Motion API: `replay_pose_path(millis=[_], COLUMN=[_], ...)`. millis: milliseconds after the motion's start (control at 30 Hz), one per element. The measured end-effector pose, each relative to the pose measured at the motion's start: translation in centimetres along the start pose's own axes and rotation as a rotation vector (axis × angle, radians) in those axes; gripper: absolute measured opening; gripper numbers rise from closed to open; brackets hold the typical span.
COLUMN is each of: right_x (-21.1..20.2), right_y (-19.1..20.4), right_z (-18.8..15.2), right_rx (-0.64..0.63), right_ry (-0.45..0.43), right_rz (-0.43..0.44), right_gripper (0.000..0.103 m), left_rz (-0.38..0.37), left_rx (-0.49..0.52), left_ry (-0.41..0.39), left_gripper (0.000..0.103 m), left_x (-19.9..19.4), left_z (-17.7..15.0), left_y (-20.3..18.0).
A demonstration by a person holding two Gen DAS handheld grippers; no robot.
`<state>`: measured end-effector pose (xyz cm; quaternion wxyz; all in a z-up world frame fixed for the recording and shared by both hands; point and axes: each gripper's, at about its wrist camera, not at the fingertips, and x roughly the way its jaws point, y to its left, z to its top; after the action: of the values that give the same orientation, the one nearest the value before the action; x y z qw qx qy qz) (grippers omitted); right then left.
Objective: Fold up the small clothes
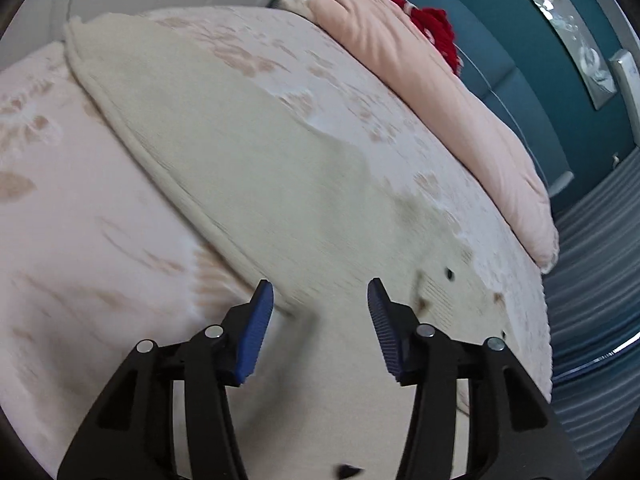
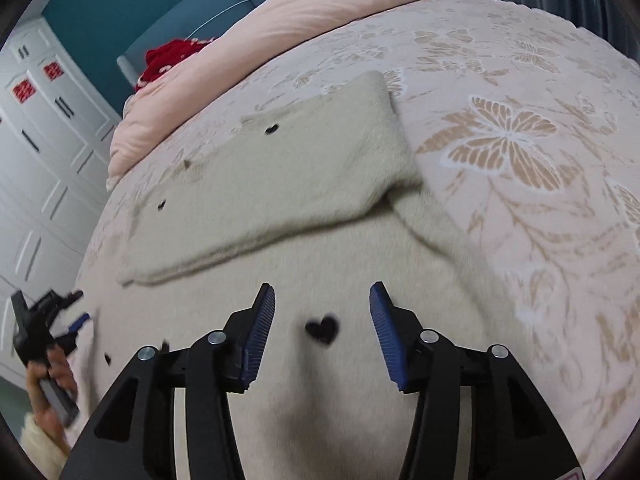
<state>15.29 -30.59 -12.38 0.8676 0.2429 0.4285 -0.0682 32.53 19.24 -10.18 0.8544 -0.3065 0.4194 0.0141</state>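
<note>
Garment: a cream knit sweater (image 2: pixel 280 184) with small black hearts lies spread on the bed, one sleeve folded across its body in the right wrist view.
Garment in left view: the same sweater (image 1: pixel 248 168) shows as a long cream panel with a rolled hem edge running diagonally.
Right gripper (image 2: pixel 322 300): blue pads spread wide apart, holding nothing, hovering over the sweater with a black heart (image 2: pixel 322 328) showing between them; contact with the cloth cannot be told.
Left gripper (image 1: pixel 320 294): pads likewise wide apart and empty, above the sweater's edge.
Only in right view: the left gripper (image 2: pixel 48 320) seen from outside at the far left, gripped by the person's hand (image 2: pixel 50 376); white wardrobe doors (image 2: pixel 44 128).
Surroundings: pink butterfly-patterned bedspread (image 2: pixel 520 140), folded pink duvet (image 1: pixel 440 92), red item (image 1: pixel 436 28), teal headboard (image 1: pixel 516 76).
</note>
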Motion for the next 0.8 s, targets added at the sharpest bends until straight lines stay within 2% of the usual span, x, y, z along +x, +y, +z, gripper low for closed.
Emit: replay_pose_path(millis=[100, 200, 233, 300, 367, 400, 433, 467, 567, 700, 800], right_x=[-1.0, -1.5, -1.6, -1.7, -1.8, -1.8, -1.8, -1.7, -1.7, -1.8, -2.2], right_y=[2.1, 3.8, 4.5, 5.9, 7.2, 7.8, 8.2, 8.6, 9.1, 9.3, 8.9], right_z=[-3.1, -4.9, -5.2, -5.7, -6.0, -6.2, -6.4, -6.5, -6.7, -6.4, -6.1], right_rx=[-0.069, -0.062, -0.065, -0.081, -0.106, -0.116, -0.122, -0.126, -0.120, -0.096, -0.057], right_ry=[0.031, 0.065, 0.073, 0.087, 0.093, 0.096, 0.100, 0.106, 0.111, 0.102, 0.090], right_rz=[-0.016, 0.013, 0.017, 0.020, 0.022, 0.016, 0.011, 0.008, 0.010, 0.038, 0.074], right_gripper=[0.054, 0.054, 0.054, 0.054, 0.056, 0.056, 0.057, 0.058, 0.058, 0.058, 0.058], left_rz=[0.172, 0.290, 0.297, 0.258, 0.250, 0.251, 0.239, 0.225, 0.175, 0.043, -0.077], left_rx=[-0.049, -0.173, -0.222, -0.315, -0.330, -0.315, -0.291, -0.274, -0.182, 0.064, 0.241], left_ry=[-0.076, -0.121, -0.117, -0.114, -0.143, -0.141, -0.132, -0.111, -0.211, -0.260, -0.243], left_gripper=[0.051, 0.051, 0.051, 0.051, 0.050, 0.040, 0.007, 0.008, 0.008, 0.007, 0.008], left_x=[-0.7, -0.4, 0.1, 0.8, 1.0, 1.3, 1.5, 1.7, -0.7, -4.7, -6.5], left_z=[5.6, 10.4, 11.8, 13.6, 14.9, 15.4, 16.0, 16.4, 16.5, 14.8, 11.2], left_y=[5.6, 11.0, 12.6, 15.4, 15.7, 15.5, 15.3, 14.9, 11.1, 1.1, -7.5])
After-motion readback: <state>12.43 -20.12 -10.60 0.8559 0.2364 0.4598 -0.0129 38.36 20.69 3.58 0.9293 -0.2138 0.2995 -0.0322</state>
